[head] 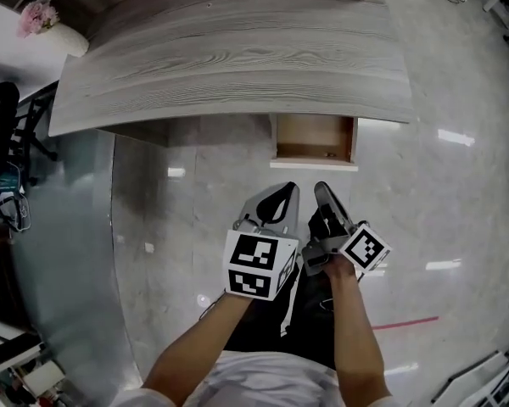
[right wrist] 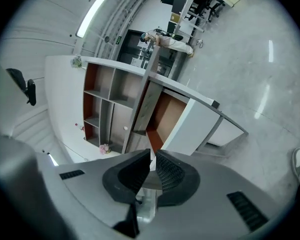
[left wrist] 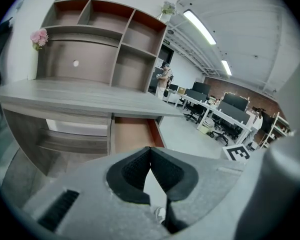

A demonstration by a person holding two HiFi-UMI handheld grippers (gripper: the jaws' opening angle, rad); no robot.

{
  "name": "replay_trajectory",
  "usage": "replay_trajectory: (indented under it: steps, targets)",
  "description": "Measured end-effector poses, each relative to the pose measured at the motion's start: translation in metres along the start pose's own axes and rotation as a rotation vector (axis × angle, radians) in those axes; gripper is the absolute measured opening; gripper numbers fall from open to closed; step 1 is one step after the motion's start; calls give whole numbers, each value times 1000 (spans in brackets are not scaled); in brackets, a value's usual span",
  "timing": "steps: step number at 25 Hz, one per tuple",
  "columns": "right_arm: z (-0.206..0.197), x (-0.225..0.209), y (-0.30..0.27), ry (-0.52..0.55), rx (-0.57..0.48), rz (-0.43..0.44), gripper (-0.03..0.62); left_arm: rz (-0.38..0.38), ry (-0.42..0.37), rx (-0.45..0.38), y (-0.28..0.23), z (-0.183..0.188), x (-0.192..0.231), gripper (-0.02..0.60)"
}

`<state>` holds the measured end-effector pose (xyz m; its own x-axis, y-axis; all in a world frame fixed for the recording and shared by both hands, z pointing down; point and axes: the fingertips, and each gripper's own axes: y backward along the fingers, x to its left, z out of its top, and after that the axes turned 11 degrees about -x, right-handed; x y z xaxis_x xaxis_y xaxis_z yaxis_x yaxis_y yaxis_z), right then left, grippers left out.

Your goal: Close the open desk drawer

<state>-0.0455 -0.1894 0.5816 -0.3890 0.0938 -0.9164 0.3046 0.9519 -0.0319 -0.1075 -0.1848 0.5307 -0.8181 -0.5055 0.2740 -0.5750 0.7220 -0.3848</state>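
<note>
Two forearms reach forward from the bottom of the head view, each hand holding a gripper topped with a black-and-white marker cube. Left gripper (left wrist: 150, 151) has its dark ribbed pads pressed together at the tips, with nothing between them. Right gripper (right wrist: 153, 156) is likewise closed and empty, only a sliver of light showing between its pads. Seen from above, the pair hang side by side over the glossy grey floor (head: 424, 193), apart from each other and short of the furniture.

Just ahead of the jaw tips stands the open drawer (head: 314, 139), pulled out from under the right part of the desk (head: 229, 58) toward the person. Its brown wooden bottom is exposed and its white front panel faces the grippers; neither gripper touches it. A small dark thing lies near the front of the drawer, too small to identify.

The desk has a pale grey wood-grain top, and a shelf unit (left wrist: 100, 39) with open red-brown compartments rises from its back edge. Pink flowers (left wrist: 39, 36) sit at the desk's left end, beside the shelves. In the right gripper view the same desk appears rolled onto its side.

Beyond the desk, the left gripper view takes in an office with rows of workstations (left wrist: 230, 109), black chairs, long ceiling lights (left wrist: 200, 26) and a person (left wrist: 164, 79) standing in the distance.
</note>
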Motion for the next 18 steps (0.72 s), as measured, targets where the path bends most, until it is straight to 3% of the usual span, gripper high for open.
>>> replay_trajectory:
  steps: [6,9,14,18]
  targets:
    - [-8,-28,-10,-42,7,-12,5,32,14,10,-8,-14,10,3]
    - [-7,-42,-10,-80,-6,-33,108,34,18,18,-10,-18,11,3]
    - [-3,-60,-13,-185,-46,-83,188,41,26,37,-5,-29,13,3]
    - [-2,-61,-25,-199,-50,-84,221,40,26,48,-1,-36,15,3]
